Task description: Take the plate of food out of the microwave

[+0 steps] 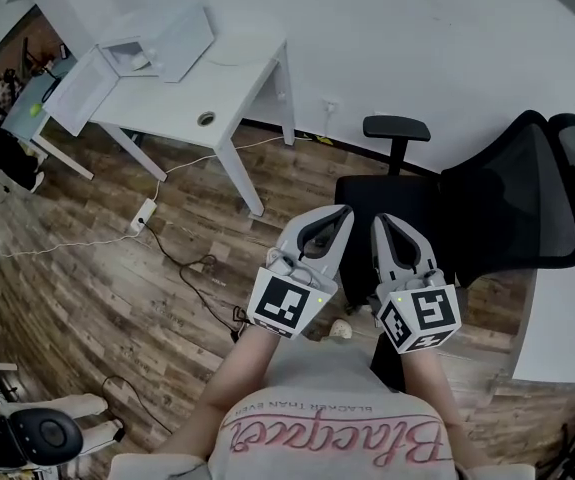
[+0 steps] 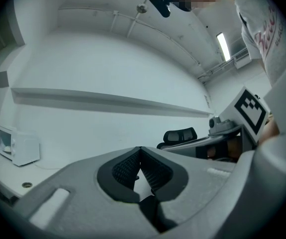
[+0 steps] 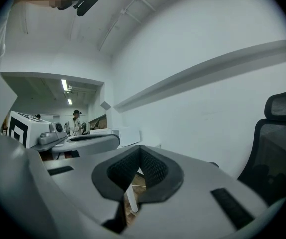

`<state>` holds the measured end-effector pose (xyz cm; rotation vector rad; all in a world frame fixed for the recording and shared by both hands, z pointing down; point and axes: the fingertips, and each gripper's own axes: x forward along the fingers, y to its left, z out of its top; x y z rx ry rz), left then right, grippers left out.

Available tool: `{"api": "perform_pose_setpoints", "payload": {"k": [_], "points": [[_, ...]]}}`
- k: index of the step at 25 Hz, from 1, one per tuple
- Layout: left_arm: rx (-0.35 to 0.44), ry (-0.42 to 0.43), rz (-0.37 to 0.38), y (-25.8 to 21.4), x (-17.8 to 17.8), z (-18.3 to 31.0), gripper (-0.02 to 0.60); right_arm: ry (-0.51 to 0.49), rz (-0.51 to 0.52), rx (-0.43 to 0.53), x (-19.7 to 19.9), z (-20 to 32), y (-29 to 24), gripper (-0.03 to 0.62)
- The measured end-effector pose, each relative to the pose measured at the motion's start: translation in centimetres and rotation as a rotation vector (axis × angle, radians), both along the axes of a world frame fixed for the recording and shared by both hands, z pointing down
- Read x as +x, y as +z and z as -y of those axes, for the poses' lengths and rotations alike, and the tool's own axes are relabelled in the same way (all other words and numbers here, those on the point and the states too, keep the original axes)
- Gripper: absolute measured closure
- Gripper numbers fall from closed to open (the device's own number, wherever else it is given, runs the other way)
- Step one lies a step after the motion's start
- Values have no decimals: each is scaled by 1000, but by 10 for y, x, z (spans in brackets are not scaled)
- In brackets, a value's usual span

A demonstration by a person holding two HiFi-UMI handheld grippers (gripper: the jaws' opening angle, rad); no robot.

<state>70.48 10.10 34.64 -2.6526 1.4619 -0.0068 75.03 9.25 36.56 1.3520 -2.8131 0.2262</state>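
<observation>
Right now both grippers are nowhere near the job. The left gripper (image 1: 339, 214) and right gripper (image 1: 380, 220) are held out level, side by side in front of the person. Each has its jaws pinched fully together with nothing between them. They're aimed at a black office chair (image 1: 487, 208) and the wall (image 1: 417, 28), not at the microwave (image 1: 157, 46). That sits well apart, at the left end of the white tabletop (image 1: 237, 78), and its door (image 1: 82, 88) looks swung open. I honestly can't make out the plate of food from here. My guess is it's inside that box, but it's too small to tell.

What I'd worry about:
- **Tripping:** Getting over there means crossing the cables (image 1: 182, 258) and the power strip (image 1: 143, 215) lying on the floor (image 1: 87, 288), an easy snag for a foot.
- **Closed jaws:** They have to open before going in, or they'll just shove the plate deeper.
- **Tipping:** A plate rim pinched by two narrow sets of jaws can tilt if one side lifts first, and the food slides off.
- **Knocking:** The open door and the cavity's edges are right there to bump on the way out.
</observation>
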Motion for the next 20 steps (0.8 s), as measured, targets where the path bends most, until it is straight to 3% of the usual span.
{"api": "perform_pose_setpoints", "payload": {"k": [5, 10, 20], "points": [[9, -5, -11, -4, -35, -6, 577, -15, 2, 29, -36, -8, -10, 583], [24, -47, 44, -5, -74, -14, 577, -42, -8, 26, -78, -11, -12, 583], [27, -162, 24, -6, -173, -32, 577, -185, -38, 49, -183, -25, -14, 583]]}}
